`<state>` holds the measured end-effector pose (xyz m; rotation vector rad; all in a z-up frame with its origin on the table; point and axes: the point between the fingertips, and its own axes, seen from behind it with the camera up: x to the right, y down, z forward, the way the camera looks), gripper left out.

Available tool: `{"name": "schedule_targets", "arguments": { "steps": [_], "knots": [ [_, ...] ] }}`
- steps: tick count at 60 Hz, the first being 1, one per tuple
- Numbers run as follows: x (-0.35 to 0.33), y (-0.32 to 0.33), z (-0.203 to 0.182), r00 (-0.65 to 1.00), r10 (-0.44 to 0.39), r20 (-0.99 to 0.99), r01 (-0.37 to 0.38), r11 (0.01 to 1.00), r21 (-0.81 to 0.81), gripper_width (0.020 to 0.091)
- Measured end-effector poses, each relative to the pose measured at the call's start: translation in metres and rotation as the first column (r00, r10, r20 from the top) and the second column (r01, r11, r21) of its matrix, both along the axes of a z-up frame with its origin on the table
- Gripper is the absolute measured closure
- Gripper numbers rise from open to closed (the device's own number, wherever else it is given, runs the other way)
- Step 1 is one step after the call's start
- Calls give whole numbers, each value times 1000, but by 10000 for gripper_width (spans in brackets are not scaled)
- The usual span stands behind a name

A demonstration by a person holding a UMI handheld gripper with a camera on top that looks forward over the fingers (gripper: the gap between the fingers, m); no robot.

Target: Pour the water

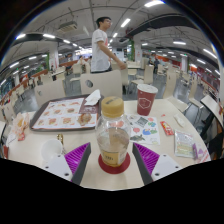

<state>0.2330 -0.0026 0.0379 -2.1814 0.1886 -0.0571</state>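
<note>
A clear bottle (113, 135) with a yellow cap and a yellowish label stands upright on a round red coaster (126, 166) on the pale table (100, 180). My gripper (113, 158) is open, with the bottle standing between its two purple pads; a gap shows on each side. Beyond the bottle and slightly right stands a red paper cup (146, 98). A small white cup (52, 150) sits just outside the left finger.
A tray (62, 113) with food lies to the left beyond the fingers. Leaflets and packets (152, 127) are scattered to the right of the bottle. A person (103, 48) stands behind the table among other tables and chairs.
</note>
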Motion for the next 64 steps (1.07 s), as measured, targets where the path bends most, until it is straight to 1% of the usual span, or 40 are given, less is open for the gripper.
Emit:
{"name": "schedule_targets", "arguments": {
  "steps": [2, 4, 12, 21, 30, 44, 55, 64],
  "knots": [
    [-1, -10, 3, 1000, -11, 1, 11, 1000, -23, 268],
    [-5, -20, 8, 1000, -15, 1, 15, 999, -44, 252],
    [-30, -67, 29, 1000, -15, 10, 16, 992, -121, 252],
    [-84, -130, 54, 1000, 6, -18, -10, 980, -197, 251],
    [-136, -181, 80, 999, 35, -13, -37, 975, -220, 251],
    [-198, -214, 109, 997, 76, -1, -75, 975, -209, 248],
    [-227, -220, 112, 994, 109, -7, -108, 971, -213, 251],
    [-233, -221, 107, 993, 114, -3, -112, 968, -225, 251]
  ]
}}
